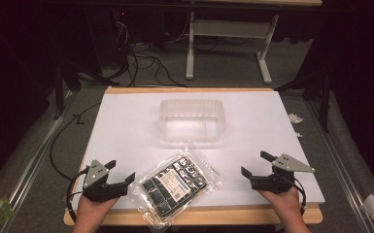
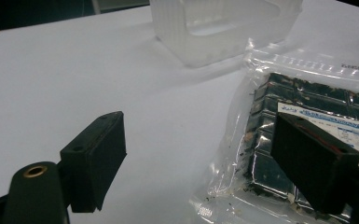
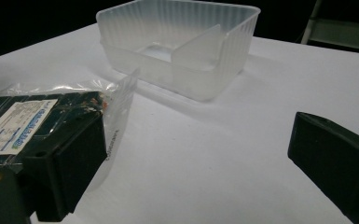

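Both claws released, nothing gripped. Zip bag of dark packets (image 1: 176, 185) lies flat at near edge of white bench (image 1: 126, 121), between the two claws. Left claw (image 1: 118, 175) sits just beside bag's left corner, jaws wide and pointing right toward it; right claw (image 1: 256, 164) is farther off, bare bench between. Bag's long axis runs diagonal, near-left to far-right. Clear plastic tub (image 1: 191, 120) w/ divider stands empty, farther back, mid bench. My read: left hand is nearer, so pick goes from the left, then lift fwd to tub.
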